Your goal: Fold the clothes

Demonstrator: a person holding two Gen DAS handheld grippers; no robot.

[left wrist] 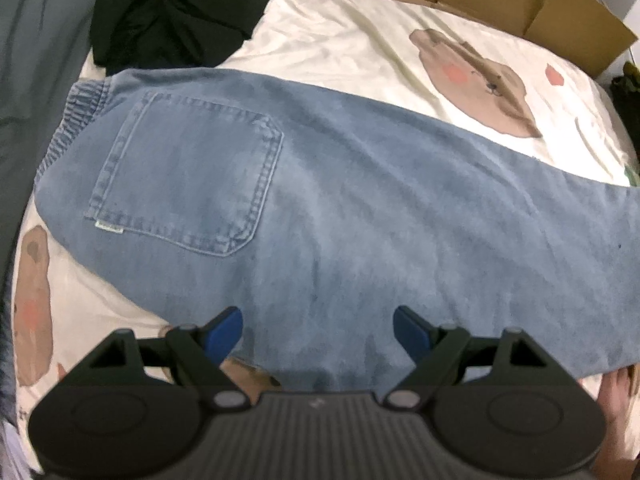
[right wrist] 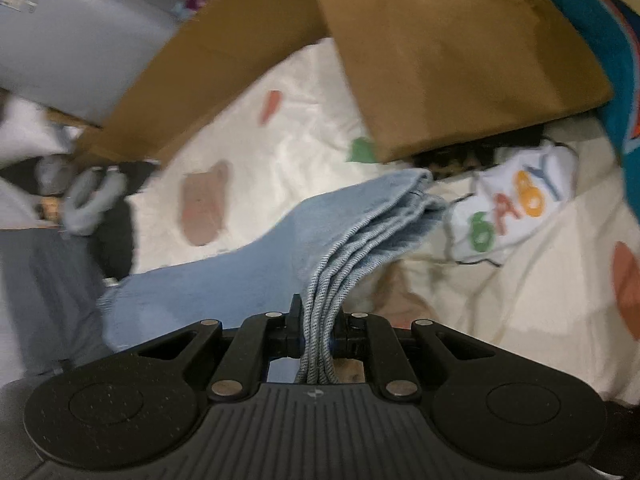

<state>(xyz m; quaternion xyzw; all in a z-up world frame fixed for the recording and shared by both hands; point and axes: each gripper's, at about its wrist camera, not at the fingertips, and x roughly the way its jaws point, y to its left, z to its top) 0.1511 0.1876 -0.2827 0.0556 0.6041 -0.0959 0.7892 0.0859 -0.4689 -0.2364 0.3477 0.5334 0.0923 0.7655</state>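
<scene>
Left wrist view shows the blue jeans (left wrist: 320, 200) lying flat across the bed (left wrist: 360, 40), back pocket (left wrist: 188, 176) up, with the left gripper (left wrist: 318, 332) over their near edge, its fingers wide apart and holding nothing. Right wrist view shows the right gripper (right wrist: 316, 332) with fingers clamped on the jeans' bunched hem (right wrist: 340, 276), lifted off the bed. Brown cardboard (right wrist: 440, 52) lies along the bed's far edge.
</scene>
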